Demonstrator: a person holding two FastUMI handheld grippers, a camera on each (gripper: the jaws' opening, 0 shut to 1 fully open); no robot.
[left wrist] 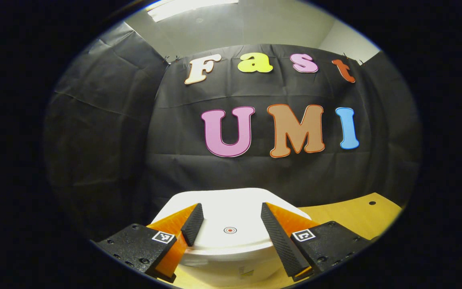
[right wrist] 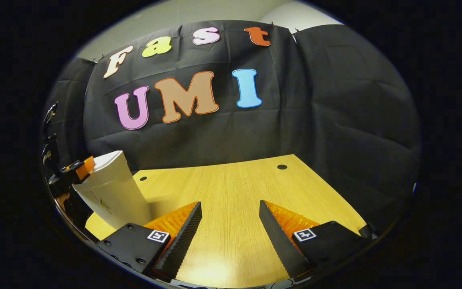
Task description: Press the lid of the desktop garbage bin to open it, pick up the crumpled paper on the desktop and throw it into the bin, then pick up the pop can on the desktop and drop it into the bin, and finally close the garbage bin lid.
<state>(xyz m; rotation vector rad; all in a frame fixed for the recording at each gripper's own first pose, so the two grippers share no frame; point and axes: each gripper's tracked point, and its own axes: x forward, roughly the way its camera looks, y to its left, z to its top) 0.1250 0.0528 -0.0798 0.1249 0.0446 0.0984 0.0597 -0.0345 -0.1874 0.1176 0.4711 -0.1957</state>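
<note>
The white desktop bin (left wrist: 231,245) stands right in front of my left gripper (left wrist: 231,205). Its flat lid (left wrist: 231,200) lies shut, with a small red ring mark (left wrist: 229,230) near its front. The left fingers are spread open just over the lid, one on each side of the mark, with nothing between them. In the right gripper view the same bin (right wrist: 110,194) stands at the far left of the table, and the left gripper (right wrist: 79,167) reaches over its top edge. My right gripper (right wrist: 229,203) hangs open over bare table, holding nothing.
The yellow wooden table (right wrist: 235,180) stretches ahead of the right gripper, with two small dark holes (right wrist: 282,166) near its back edge. Black cloth closes the booth behind and to both sides. A strip of table (left wrist: 347,216) lies to the right of the bin.
</note>
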